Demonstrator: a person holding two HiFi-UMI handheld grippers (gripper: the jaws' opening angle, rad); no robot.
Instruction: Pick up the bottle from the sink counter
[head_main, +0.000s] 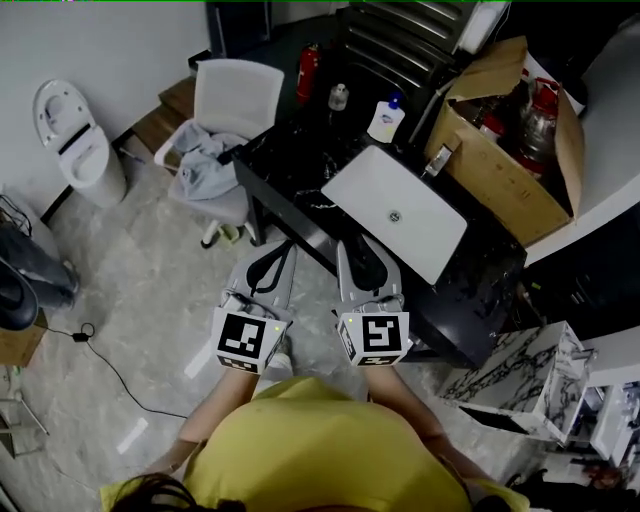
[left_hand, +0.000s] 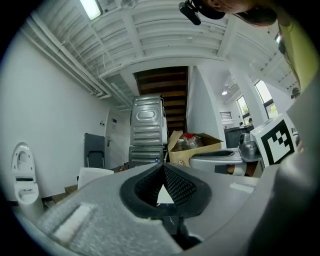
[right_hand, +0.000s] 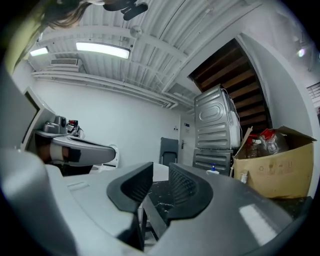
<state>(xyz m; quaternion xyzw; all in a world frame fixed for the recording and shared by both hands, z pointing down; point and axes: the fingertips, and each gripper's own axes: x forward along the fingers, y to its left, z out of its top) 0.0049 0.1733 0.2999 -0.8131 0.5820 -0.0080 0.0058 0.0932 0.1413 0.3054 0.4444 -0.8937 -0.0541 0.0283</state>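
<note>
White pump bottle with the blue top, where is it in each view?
Head view: white pump bottle, top centre, on the black counter.
Left gripper view: at most a blue speck above the left gripper.
Right gripper view: small, right of centre.
Shared landmark: brown cardboard box.

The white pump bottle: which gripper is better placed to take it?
Probably the right gripper: it is nearer the pump bottle and its jaws stand apart; the left gripper is shut.

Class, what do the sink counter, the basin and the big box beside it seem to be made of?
Sink counter: black with white veins, glossy; likely polished marble or a look-alike. Basin: smooth plain white, probably glazed ceramic. Box: matt brown with open flaps, cardboard.
</note>
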